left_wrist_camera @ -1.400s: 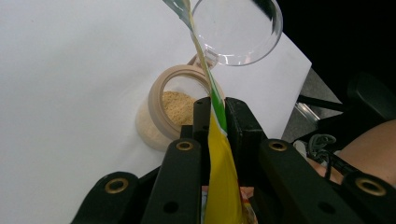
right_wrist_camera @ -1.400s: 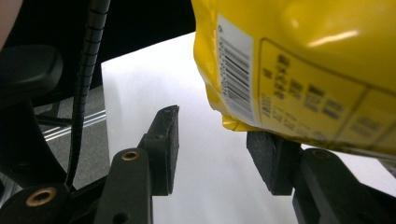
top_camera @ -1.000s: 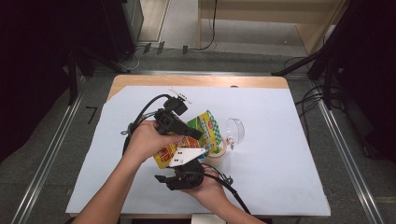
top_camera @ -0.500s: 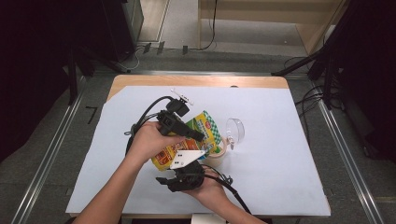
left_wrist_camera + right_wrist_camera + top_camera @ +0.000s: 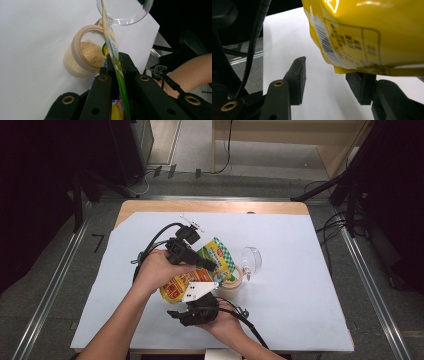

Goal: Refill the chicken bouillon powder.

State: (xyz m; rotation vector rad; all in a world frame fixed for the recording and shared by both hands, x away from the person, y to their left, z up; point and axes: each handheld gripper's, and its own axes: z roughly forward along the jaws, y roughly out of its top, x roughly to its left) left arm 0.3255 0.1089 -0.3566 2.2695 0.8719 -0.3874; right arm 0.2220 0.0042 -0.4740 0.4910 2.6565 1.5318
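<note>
Between left gripper fingers: bag edge, clamped, above jar.

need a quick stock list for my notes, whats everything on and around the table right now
bag: one, yellow and green, tilted over the jar, its edge pinched in the left gripper
jar: one, clear with a beige rim, part full of yellowish grains, mid table
lid: one, clear, hinged open on the jar's right side
sheet: one, white, covering most of the table
table: one, wooden top, far edge bare beyond the sheet
left gripper: one, black, shut on the bag's edge, jaws just closed further
right gripper: one, black, jaws apart under the bag's bottom end
forearms: two, bare, coming in from the near edge
</note>
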